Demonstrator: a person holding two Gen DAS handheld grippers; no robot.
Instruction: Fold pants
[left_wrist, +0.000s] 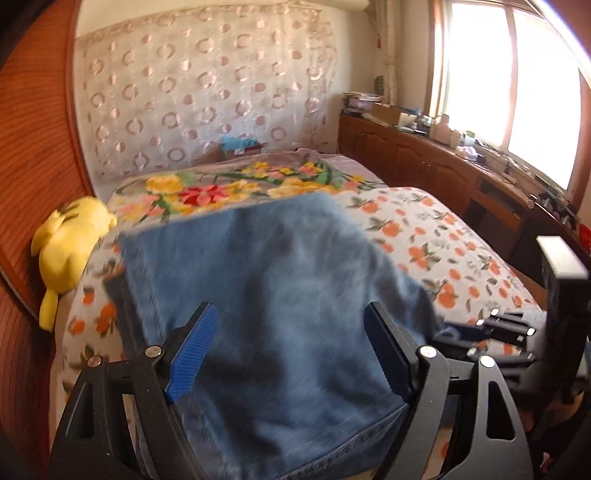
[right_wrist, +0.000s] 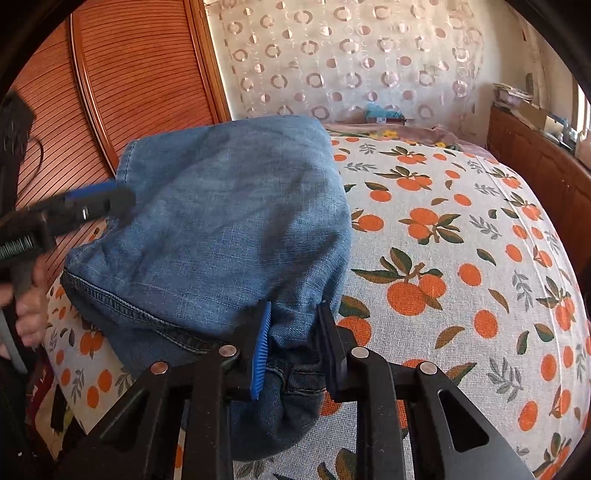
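Observation:
The blue denim pants (left_wrist: 273, 295) lie folded in a thick bundle on the orange-print bedspread (left_wrist: 443, 240). My left gripper (left_wrist: 291, 350) is open, its blue pads wide apart over the near end of the bundle. It also shows at the left of the right wrist view (right_wrist: 99, 199), beside the bundle's left edge. My right gripper (right_wrist: 295, 347) is shut on the near right corner of the pants (right_wrist: 221, 214), with denim bunched between the pads. The right gripper shows at the right edge of the left wrist view (left_wrist: 495, 328).
A yellow plush toy (left_wrist: 70, 251) lies at the bed's left edge against the wooden headboard (left_wrist: 33, 166). A floral blanket (left_wrist: 236, 184) covers the far end of the bed. A wooden cabinet (left_wrist: 443, 162) with clutter runs along the right under the window.

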